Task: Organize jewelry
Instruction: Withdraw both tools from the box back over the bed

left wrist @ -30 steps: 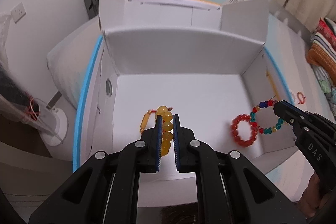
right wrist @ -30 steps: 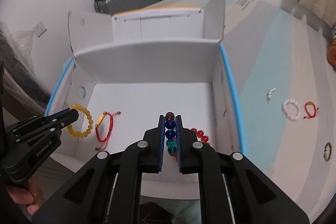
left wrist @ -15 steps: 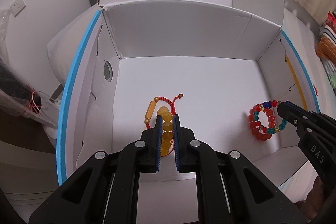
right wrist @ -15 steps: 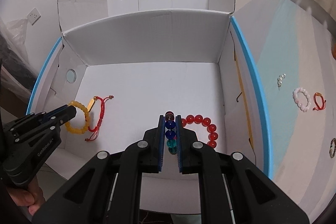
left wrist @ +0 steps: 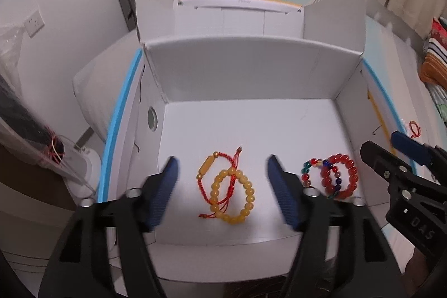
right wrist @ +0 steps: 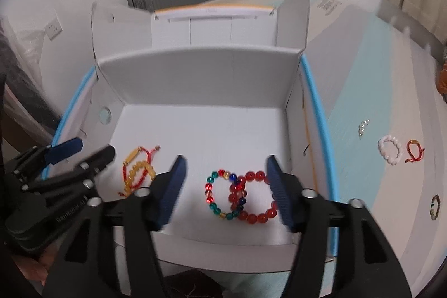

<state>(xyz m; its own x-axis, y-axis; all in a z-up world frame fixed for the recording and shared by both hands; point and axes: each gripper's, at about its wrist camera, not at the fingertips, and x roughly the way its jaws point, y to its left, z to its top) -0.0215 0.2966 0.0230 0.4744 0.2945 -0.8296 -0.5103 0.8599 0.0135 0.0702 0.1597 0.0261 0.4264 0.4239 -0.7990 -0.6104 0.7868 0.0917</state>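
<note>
Opening over the floor of a white cardboard box (left wrist: 251, 74), the left gripper (left wrist: 222, 172) has its jaws spreading wide with nothing pressed between the blue pads. Below the gap lie a yellow bead bracelet (left wrist: 232, 197) and a red cord bracelet (left wrist: 215, 172), overlapping each other and loose on the box floor, free of both pads. At about three o'clock from them, near the box's right wall, a multicoloured bead bracelet (left wrist: 310, 172) overlaps a red bead bracelet (left wrist: 339, 176).

The right gripper (right wrist: 225, 180) is likewise opening above that second pair, its pads clear of the beads. Outside the box at three o'clock, on the pale blue and white bedding (right wrist: 377, 74), rest a white bead bracelet (right wrist: 389, 150), another red cord bracelet (right wrist: 415, 150), a small silvery piece (right wrist: 363, 126) and a dark bracelet (right wrist: 434, 207).
</note>
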